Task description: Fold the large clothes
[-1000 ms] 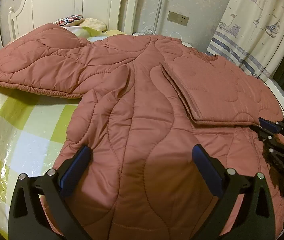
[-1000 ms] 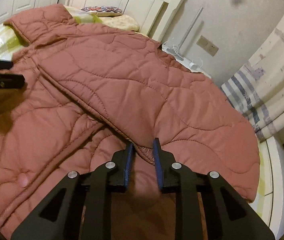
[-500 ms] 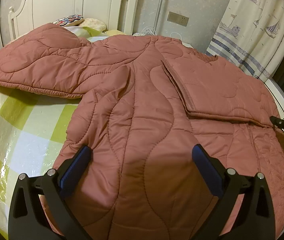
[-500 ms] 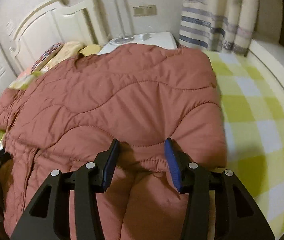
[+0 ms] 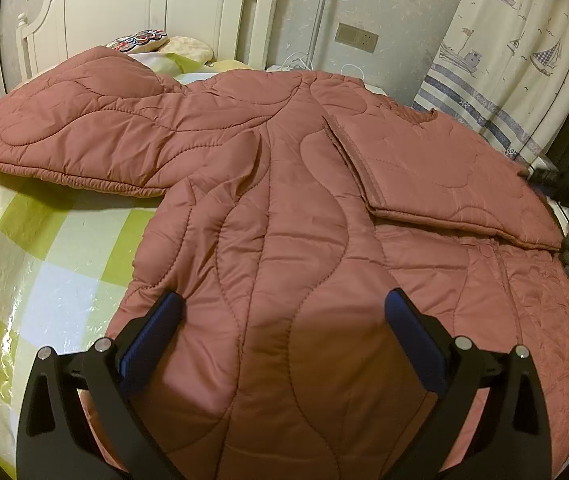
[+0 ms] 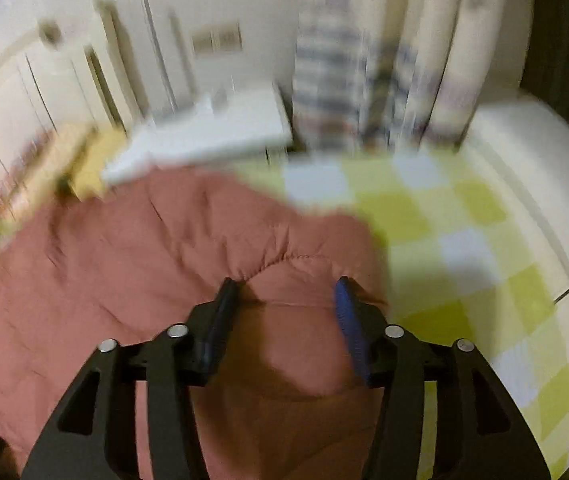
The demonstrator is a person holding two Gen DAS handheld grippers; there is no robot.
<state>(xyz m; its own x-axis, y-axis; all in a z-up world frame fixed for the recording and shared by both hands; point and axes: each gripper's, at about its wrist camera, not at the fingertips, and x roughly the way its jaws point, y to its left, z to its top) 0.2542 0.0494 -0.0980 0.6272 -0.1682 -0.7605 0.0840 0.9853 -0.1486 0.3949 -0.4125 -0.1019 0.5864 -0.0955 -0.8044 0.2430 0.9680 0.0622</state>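
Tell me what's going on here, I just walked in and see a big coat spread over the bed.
A person is folding a quilted reddish-brown coat laid flat on a bed with a green checked sheet. One sleeve is already folded across the body; the other sleeve lies stretched out. The left hand-held gripper hovers open over the hem, gripping nothing. The right hand-held gripper is opening over a coat edge, its pads clear of the fabric; that view is blurred.

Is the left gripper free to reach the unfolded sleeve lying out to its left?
Probably yes. The left gripper is open and empty over the coat; nothing lies between it and the sleeve, spread flat on the bed.
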